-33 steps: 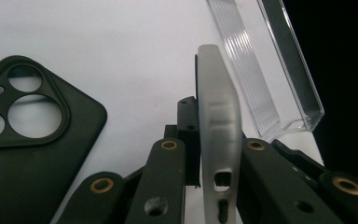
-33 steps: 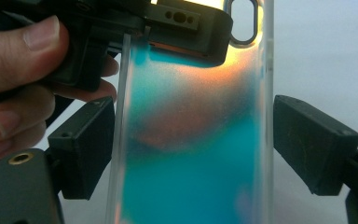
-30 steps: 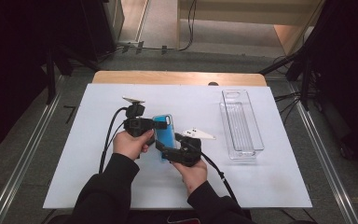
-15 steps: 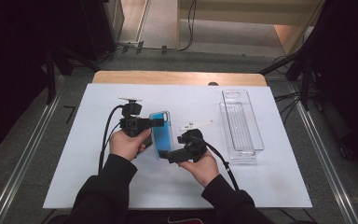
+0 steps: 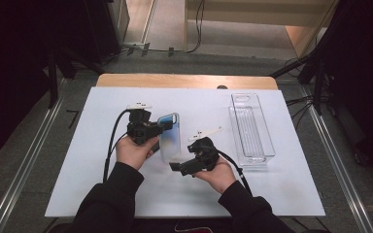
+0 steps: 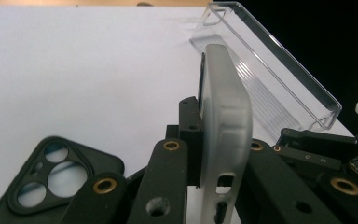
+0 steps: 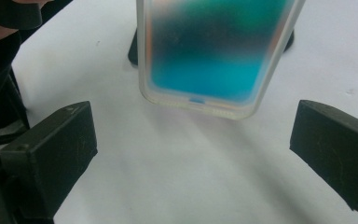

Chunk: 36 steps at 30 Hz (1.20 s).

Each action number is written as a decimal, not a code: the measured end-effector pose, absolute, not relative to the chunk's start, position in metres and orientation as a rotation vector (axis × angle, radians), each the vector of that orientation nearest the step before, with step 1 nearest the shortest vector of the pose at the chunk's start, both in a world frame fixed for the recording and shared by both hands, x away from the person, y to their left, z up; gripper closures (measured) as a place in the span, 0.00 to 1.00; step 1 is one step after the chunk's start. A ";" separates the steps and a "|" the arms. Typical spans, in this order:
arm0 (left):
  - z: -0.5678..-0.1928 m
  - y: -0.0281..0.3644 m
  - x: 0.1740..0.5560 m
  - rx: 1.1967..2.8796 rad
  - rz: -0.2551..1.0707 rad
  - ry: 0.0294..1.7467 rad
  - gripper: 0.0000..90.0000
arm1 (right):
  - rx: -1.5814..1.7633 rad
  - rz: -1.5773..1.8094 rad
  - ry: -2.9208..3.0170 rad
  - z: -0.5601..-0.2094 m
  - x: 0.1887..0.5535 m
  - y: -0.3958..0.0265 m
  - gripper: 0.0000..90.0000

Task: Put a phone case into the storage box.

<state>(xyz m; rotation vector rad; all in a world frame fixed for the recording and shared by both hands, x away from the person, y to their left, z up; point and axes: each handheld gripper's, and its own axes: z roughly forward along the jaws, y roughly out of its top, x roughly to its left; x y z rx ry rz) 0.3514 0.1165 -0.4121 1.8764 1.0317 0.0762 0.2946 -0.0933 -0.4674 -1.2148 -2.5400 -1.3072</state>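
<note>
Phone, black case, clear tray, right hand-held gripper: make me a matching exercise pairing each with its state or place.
Things:
1. phone
2. black case
3. clear tray
4. right hand-held gripper

States:
A. jaws wide apart, nothing between them
B. standing empty at the table's right side
C. clamped in the left hand-held gripper
D. lying flat on the white table, camera holes showing

Pairs: 1-C, 2-D, 3-B, 4-A

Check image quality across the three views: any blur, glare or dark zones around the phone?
High view: white table evenly lit, surroundings near black; phone small but clear. Left hand-held gripper view: phone's frosted edge close and soft, clear tray shows bright edge highlights, black case fairly sharp. Right hand-held gripper view: phone blurred, its blue-green face smeared; soft shadow beneath it on the table.
</note>
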 end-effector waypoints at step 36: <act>-0.421 0.086 0.324 1.785 0.083 0.932 0.96 | -1.448 -1.571 -2.534 -0.446 0.295 -0.109 0.00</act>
